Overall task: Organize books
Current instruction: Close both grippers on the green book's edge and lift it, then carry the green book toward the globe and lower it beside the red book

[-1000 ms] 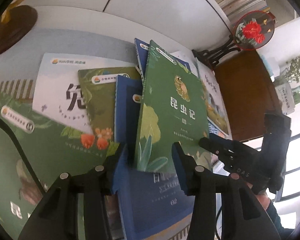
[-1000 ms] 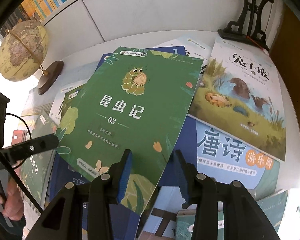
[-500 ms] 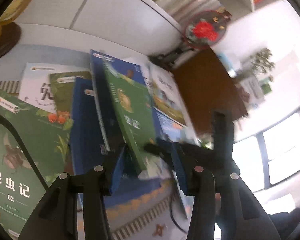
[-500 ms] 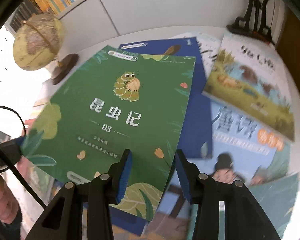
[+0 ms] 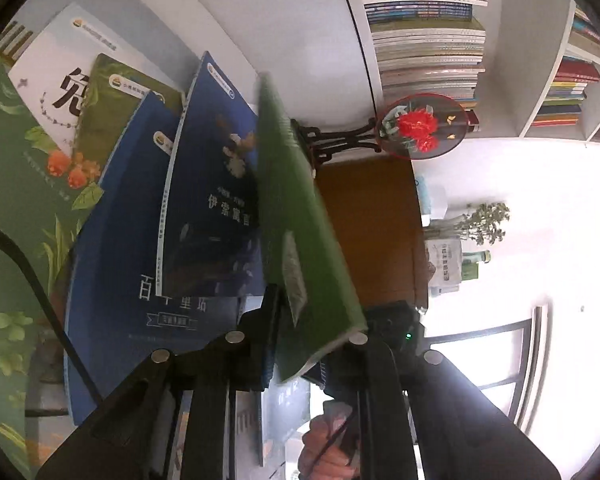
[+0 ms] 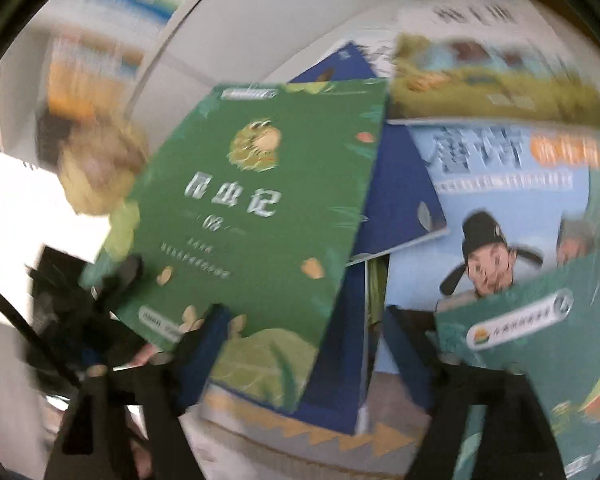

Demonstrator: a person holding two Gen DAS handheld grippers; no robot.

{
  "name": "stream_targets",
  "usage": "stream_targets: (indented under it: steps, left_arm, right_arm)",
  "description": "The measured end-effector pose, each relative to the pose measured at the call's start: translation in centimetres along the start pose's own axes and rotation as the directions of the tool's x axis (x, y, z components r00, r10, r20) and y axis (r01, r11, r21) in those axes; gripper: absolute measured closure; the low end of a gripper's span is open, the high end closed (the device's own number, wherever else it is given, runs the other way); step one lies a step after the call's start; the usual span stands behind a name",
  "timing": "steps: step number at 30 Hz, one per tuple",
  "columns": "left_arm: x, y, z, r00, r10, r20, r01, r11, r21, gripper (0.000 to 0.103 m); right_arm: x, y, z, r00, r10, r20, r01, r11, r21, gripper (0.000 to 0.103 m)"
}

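While the left tool point(image 5: 312, 336) has just clamped the green insect book point(image 5: 300, 232) edge-on at frame centre, right tool point(image 6: 304, 340) just spread wide, off the cover, other books point(image 6: 500, 184) littering the desk.

Green book point(image 5: 304, 248) now clamped edge-on in left gripper point(image 5: 300, 336) — right gripper point(image 6: 304, 344) jaws just opened, off it.
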State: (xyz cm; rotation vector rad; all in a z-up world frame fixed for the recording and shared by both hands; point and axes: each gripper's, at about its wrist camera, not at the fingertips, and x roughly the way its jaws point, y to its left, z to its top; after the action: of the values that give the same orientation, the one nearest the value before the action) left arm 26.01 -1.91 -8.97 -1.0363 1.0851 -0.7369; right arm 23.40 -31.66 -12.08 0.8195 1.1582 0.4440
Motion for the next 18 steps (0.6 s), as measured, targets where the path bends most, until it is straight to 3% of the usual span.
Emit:
stream_targets:
  steps: [3,5,6,9,10,11,12,15,17,18]
  left_arm:
    - [0.7,0.3,-0.4,1.0,0.021,-0.022,-0.021,1.0,-0.014,0.091]
    - [1.1,0.4,-1.1,0.997,0.079,-0.024,-0.079,0.997,0.004,0.091]
    - [0.8,0.4,-1.5,0.991,0.136,-0.019,-0.135,0.99,0.034,0.091]
    - [1.2,0.0,-2.1,0.958,0.286,-0.017,-0.282,0.952,0.123,0.091]
    - [1.4,-0.4,-2.5,0.938,0.347,-0.005,-0.341,0.926,0.163,0.09]
    - [1.8,-1.1,-3.3,0.907,0.422,0.013,-0.414,0.882,0.225,0.088]
    - [2.0,-1.5,-3.7,0.89,0.455,0.027,-0.446,0.858,0.254,0.086]
    - [2.3,-3.4,-6.8,0.821,0.563,0.095,-0.551,0.74,0.386,0.083]
    - [2.5,-4.4,-9.1,0.794,0.597,0.115,-0.576,0.678,0.457,0.082]
    - [2.1,-4.4,-9.8,0.789,0.604,0.116,-0.578,0.663,0.475,0.082]
  right_arm:
    - [0.4,-1.4,0.0,0.994,0.104,0.016,-0.105,0.989,0.101,0.025]
    - [0.6,-1.5,-0.1,0.992,0.118,0.034,-0.121,0.987,0.105,0.044]
    - [0.6,-1.2,-0.2,0.994,0.105,0.031,-0.107,0.99,0.087,0.059]
    - [0.5,0.8,-0.8,0.998,-0.045,0.032,0.046,0.998,-0.045,0.075]
    - [0.6,2.0,-1.2,0.994,-0.105,0.039,0.108,0.988,-0.109,0.077]
    - [0.4,2.8,-1.3,0.986,-0.157,0.052,0.163,0.972,-0.166,0.077]
    - [0.3,4.0,-1.9,0.975,-0.214,0.069,0.224,0.946,-0.234,0.078]
    - [0.2,6.5,-4.0,0.939,-0.322,0.118,0.343,0.859,-0.381,0.08]
    - [0.0,7.6,-6.0,0.916,-0.372,0.153,0.399,0.796,-0.456,0.08]
    - [-0.1,7.9,-7.1,0.905,-0.394,0.161,0.42,0.768,-0.483,0.08]
